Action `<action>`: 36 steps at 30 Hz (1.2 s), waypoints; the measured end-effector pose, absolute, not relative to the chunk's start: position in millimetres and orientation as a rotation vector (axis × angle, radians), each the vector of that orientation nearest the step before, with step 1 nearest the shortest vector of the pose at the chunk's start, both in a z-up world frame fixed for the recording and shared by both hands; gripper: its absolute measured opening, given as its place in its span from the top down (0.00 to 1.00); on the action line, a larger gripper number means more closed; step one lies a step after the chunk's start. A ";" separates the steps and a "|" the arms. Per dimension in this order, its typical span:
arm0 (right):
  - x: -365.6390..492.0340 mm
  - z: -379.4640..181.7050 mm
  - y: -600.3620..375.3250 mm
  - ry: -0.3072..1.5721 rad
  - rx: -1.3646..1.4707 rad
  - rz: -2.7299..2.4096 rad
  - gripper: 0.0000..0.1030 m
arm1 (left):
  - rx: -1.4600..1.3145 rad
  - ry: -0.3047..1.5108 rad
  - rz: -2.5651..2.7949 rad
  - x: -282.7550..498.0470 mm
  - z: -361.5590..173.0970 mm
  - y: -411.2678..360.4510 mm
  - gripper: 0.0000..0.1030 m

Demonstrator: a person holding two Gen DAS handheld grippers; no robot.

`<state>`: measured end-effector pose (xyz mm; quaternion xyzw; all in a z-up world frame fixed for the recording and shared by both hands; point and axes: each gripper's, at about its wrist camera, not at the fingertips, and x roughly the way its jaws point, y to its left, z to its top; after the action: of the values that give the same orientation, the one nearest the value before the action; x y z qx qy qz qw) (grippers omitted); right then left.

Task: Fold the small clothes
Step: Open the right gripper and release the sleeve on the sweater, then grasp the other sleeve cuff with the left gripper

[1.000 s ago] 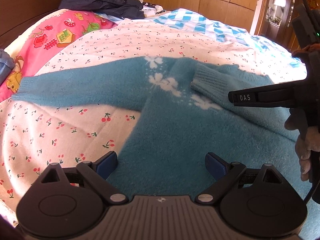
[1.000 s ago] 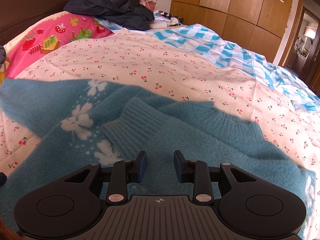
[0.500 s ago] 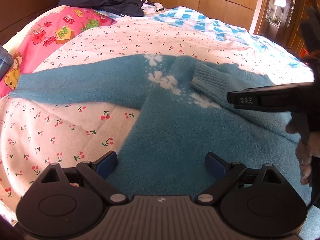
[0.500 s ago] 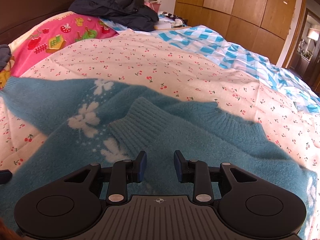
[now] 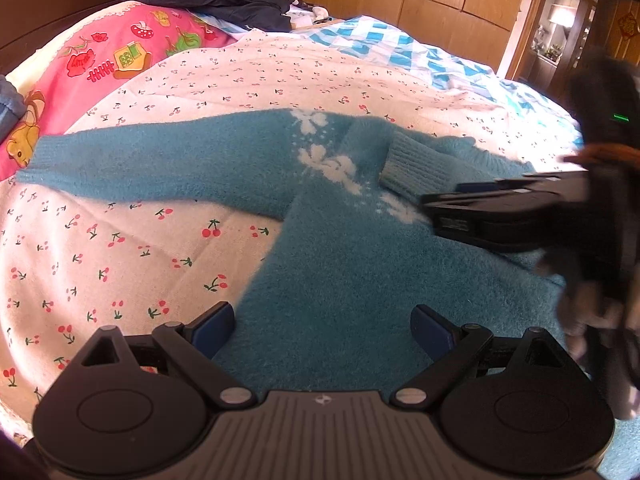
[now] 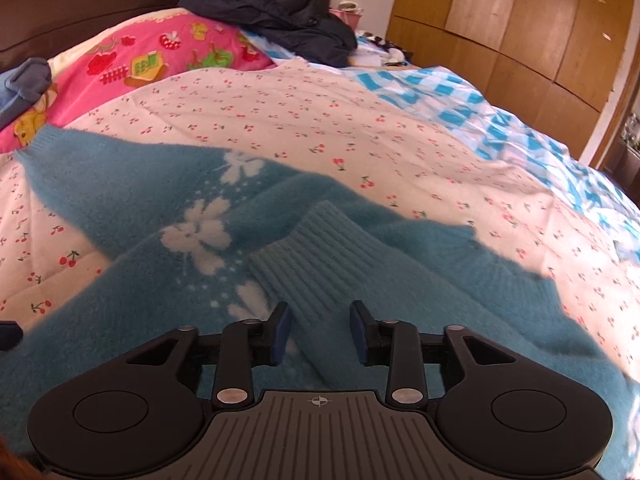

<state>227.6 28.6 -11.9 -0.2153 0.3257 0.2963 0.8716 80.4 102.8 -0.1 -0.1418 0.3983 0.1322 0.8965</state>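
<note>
A small fuzzy blue sweater (image 5: pixel 340 264) with white flowers lies flat on the cherry-print quilt. One sleeve (image 5: pixel 160 164) stretches out to the left. The other sleeve is folded across the chest, its ribbed cuff (image 5: pixel 416 168) near the flowers. My left gripper (image 5: pixel 322 324) is open over the sweater's lower body. My right gripper (image 6: pixel 320 330) is open and holds nothing, its fingertips on either side of the folded sleeve (image 6: pixel 320 264) just behind the cuff. The right gripper also shows in the left wrist view (image 5: pixel 436 210), low over the folded sleeve.
The cherry-print quilt (image 5: pixel 120 248) covers the bed, with a pink cartoon pillow (image 6: pixel 152 64) and a dark jacket (image 6: pixel 272 12) at the head. A blue checked blanket (image 6: pixel 460 100) lies to the right. Wooden wardrobe doors (image 6: pixel 520 20) stand behind.
Both grippers have pulled back slightly and risen, so more of the sweater shows. The right gripper's jaws have opened wider. The sweater has not moved.
</note>
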 end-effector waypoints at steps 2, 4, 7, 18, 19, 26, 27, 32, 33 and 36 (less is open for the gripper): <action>229.0 -15.7 34.8 0.670 -0.468 0.621 0.62 | -0.298 0.823 0.274 80.0 0.2 103.5 0.04; 230.3 -17.7 37.5 0.658 -0.486 0.612 0.64 | -0.304 0.822 0.280 79.5 0.4 104.9 0.04; 229.1 -15.7 40.1 0.653 -0.495 0.597 0.84 | -0.316 0.823 0.284 79.5 0.2 107.2 0.04; 220.2 -15.5 42.9 0.696 -0.437 0.662 0.81 | -0.384 0.708 0.327 57.9 24.4 137.6 0.04; 219.1 -15.4 41.5 0.691 -0.415 0.658 0.81 | -0.380 0.684 0.346 53.4 29.0 146.3 0.04; 205.6 8.1 25.8 0.659 -0.278 0.645 0.76 | -0.424 0.591 0.598 32.8 27.1 249.3 0.05; 203.4 10.6 23.5 0.656 -0.263 0.643 0.76 | -0.459 0.581 0.630 31.3 22.1 266.5 0.06; 194.7 15.8 18.7 0.657 -0.234 0.650 0.75 | -0.682 0.547 0.696 31.2 -8.1 334.9 0.24; 193.5 15.9 20.1 0.663 -0.235 0.658 0.75 | -0.732 0.540 0.696 32.8 -15.3 345.1 0.26; 186.8 14.6 24.5 0.671 -0.241 0.678 0.75 | -0.826 0.522 0.713 42.1 -30.3 362.9 0.34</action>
<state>186.8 24.5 14.6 -0.1156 0.3221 0.3257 0.8814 42.1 362.9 -30.3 -0.3882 0.2453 0.3351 0.8227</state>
